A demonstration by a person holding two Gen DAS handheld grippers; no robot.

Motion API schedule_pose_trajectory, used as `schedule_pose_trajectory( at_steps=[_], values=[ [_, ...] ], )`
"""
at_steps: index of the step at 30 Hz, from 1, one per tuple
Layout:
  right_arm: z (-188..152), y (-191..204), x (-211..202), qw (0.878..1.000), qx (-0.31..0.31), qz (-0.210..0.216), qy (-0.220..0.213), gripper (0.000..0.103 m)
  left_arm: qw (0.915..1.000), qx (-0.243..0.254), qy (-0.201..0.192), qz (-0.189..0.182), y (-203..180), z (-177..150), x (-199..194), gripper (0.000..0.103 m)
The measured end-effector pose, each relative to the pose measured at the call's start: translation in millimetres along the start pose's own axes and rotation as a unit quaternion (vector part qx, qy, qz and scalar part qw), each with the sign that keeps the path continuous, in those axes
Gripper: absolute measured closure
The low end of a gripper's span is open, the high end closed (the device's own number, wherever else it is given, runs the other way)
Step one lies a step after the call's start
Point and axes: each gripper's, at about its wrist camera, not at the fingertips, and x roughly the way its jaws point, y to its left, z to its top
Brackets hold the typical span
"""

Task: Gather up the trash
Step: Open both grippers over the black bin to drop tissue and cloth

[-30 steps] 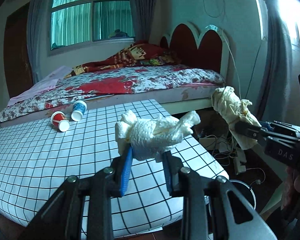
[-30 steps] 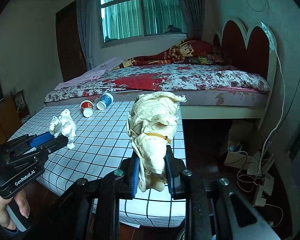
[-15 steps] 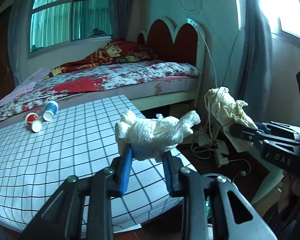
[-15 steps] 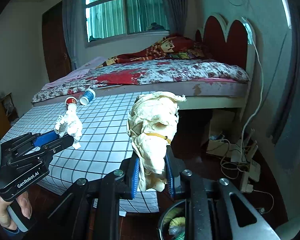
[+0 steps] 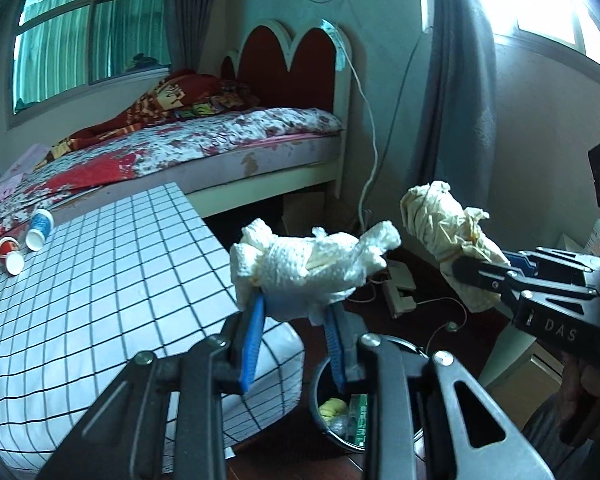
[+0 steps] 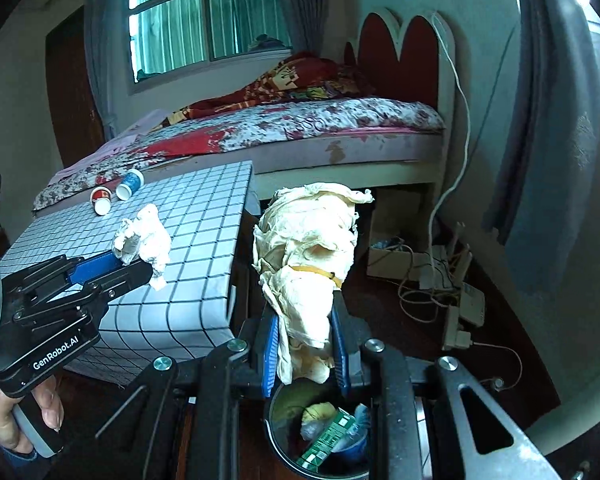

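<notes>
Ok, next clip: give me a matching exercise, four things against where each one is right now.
Things:
1. crumpled white paper towel
2. yellowish wad of paper tied with a rubber band
3. red and blue paper cups
4. green carton

Places:
A. inside the round dark bin
B. lying on the checked mattress
C. in the left hand-held gripper
D. in the right hand-held gripper

Pairs: 1-C, 2-D, 3-B, 4-A

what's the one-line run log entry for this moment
left hand-held gripper: white tissue wad | right hand-held gripper: yellowish paper wad | trash bin: below
</notes>
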Motion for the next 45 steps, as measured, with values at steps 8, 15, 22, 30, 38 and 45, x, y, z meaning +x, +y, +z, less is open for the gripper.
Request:
schedule_pose_trajectory(
  at_steps=[8,15,22,30,38,45],
  values=[
    [-29,-31,-1,0.999,0.016,-0.017,0.025,0.079,0.999,0.013,0.022,-0.037,-31,-17,16,0.073],
    [-51,-47,11,0.998,0.017,-0.024,0.059,0.079,0.9967,0.025,0.057,-0.051,-53,-35,33,0.073],
    [-69,-58,28,0.996,0.027,-0.017,0.086,0.079,0.9944,0.026,0.087,-0.053,-59,-47,51,0.073],
    [-91,-57,61,0.99,0.009,0.004,0.141,0.079,0.9881,0.021,0.137,-0.067,-61,-67,81,0.073],
    [-109,-58,84,0.981,-0.012,0.004,0.193,0.079,0.9827,0.018,0.167,-0.078,-69,-82,103,0.073],
    [-117,-61,103,0.975,-0.04,0.007,0.22,0.079,0.9768,0.026,0.191,-0.093,-75,-89,120,0.072]
  ],
)
